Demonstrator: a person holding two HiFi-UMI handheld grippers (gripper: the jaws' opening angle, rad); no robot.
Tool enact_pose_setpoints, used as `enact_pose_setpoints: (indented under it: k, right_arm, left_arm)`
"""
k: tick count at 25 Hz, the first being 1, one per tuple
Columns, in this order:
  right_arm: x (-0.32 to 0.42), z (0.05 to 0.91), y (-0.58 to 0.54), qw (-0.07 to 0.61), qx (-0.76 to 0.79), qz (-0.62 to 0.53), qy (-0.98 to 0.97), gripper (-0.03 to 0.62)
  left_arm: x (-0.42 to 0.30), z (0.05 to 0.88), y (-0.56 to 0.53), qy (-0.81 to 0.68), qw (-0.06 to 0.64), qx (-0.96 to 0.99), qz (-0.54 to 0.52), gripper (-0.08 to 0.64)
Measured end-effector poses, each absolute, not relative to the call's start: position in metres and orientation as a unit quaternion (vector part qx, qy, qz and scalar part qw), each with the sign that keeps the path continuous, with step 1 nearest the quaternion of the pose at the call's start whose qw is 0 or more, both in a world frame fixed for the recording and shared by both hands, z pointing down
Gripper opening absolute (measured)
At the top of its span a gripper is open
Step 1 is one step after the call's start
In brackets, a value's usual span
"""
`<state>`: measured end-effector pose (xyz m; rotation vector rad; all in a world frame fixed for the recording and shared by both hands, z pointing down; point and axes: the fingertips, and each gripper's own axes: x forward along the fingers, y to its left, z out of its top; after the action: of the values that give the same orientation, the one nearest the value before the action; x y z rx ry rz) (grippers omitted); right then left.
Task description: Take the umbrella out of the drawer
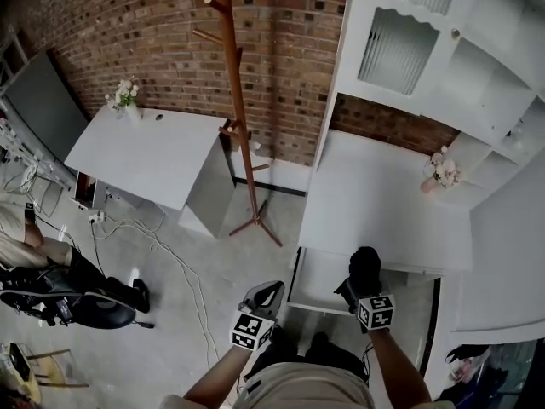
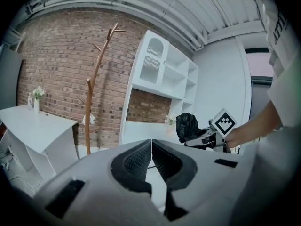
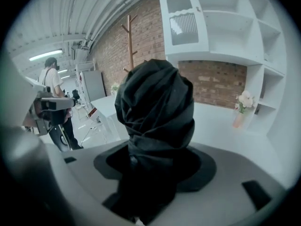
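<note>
A folded black umbrella is held above the open white drawer, with my right gripper shut on it. In the right gripper view the umbrella stands up between the jaws and fills the middle, hiding the fingertips of the right gripper. My left gripper hangs left of the drawer's front corner, holding nothing. In the left gripper view the left gripper has its ribbed pads pressed together, and the umbrella shows off to the right.
The drawer belongs to a white cabinet with a desk top and shelves; a vase of flowers stands on it. A wooden coat stand, a white table, floor cables and a seated person are left.
</note>
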<state>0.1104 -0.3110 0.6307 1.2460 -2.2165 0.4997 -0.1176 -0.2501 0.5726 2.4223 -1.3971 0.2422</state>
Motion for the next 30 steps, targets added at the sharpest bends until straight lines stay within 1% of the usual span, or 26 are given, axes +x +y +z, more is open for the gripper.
enact_pose_setpoints:
  k: [8, 23, 30]
  right_arm:
    - [0.161, 0.567, -0.295, 0.199, 0.488, 0.169, -0.833, 0.279]
    - [0.248, 0.502, -0.227, 0.117, 0.476, 0.125, -0.862, 0.279]
    - [0.27, 0.481, -0.205, 0.092, 0.463, 0.113, -0.874, 0.279]
  left_arm:
    - [-0.084, 0.522, -0.248, -0.495, 0.123, 0.857, 0.067, 0.026]
    - [-0.005, 0.494, -0.174, -0.527, 0.114, 0.84, 0.063, 0.026]
    - [0.013, 0.471, -0.151, -0.544, 0.06, 0.835, 0.062, 0.026]
